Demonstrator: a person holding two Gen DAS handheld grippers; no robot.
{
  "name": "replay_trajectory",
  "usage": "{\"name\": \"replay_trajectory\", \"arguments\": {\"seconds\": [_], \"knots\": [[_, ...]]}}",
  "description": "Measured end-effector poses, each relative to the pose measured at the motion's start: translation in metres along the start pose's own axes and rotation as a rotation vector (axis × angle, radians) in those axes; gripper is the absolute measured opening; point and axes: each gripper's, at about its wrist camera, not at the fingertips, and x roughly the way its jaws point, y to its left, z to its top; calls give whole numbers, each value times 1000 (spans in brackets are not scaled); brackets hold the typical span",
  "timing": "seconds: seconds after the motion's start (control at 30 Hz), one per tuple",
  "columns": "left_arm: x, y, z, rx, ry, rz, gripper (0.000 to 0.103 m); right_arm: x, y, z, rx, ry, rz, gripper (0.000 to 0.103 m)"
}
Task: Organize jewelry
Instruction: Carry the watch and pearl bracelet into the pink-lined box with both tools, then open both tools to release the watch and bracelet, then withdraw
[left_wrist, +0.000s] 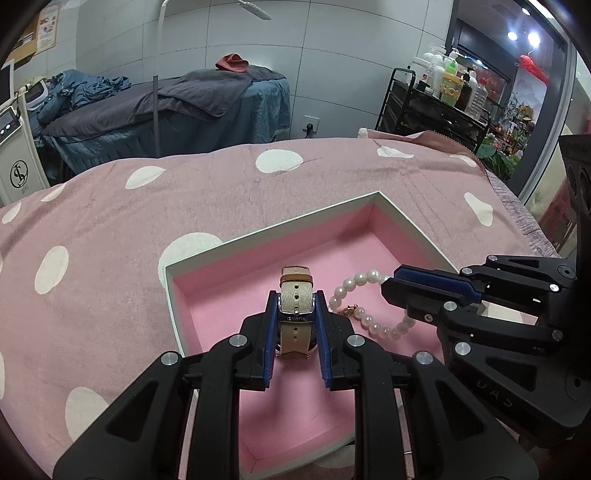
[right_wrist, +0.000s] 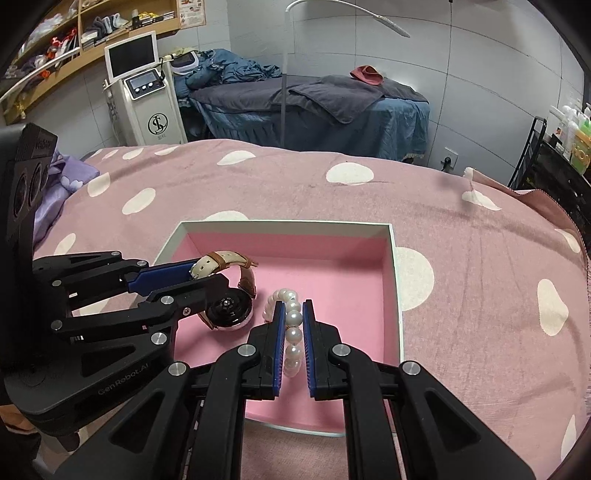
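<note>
Here, left gripper (left_wrist: 295, 314) clamps a watch (left_wrist: 295, 314) and right gripper (right_wrist: 294, 325) pinches a pearl bracelet (right_wrist: 293, 332), both poised above the pink box (right_wrist: 394, 266) beneath, seemingly for placing.

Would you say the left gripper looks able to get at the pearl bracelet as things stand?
Probably not: the left gripper is shut on the watch, and the right gripper already holds the pearl bracelet.

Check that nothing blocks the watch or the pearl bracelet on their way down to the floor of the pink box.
Nothing visible does. The left gripper holds the watch and the right gripper holds the pearl bracelet over the open box; its pink floor shows nothing else on it, and no lid covers it.
</note>
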Motion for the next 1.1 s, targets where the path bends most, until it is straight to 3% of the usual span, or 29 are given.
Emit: {"name": "replay_trajectory", "arguments": {"seconds": [0.2,0.27,0.33,0.43,0.53,0.63,0.87,1.1], "knots": [[-1,3,-2,-5,-15,18,22,0,-5,-7,-8,-4,-9,11],[-4,1,-1,9,-22,25,32,-2,-6,-8,-7,-12,-10,18],[-11,-1,1,16,-46,30,49,-8,-6,-8,-8,-34,-7,26],[-23,0,4,14,-80,46,58,-20,-8,-7,-4,-71,-15,34],[-39,6,3,-13,-115,73,77,-33,-14,-9,17,-101,-32,52],[-58,15,-4,-41,-158,86,86,-45,-19,-13,35,-125,-57,62],[-90,16,-42,-45,-169,114,96,-69,-21,-37,63,-138,-71,84],[-113,7,-82,-21,-148,113,97,-81,-7,-69,37,-123,-73,86]]}}
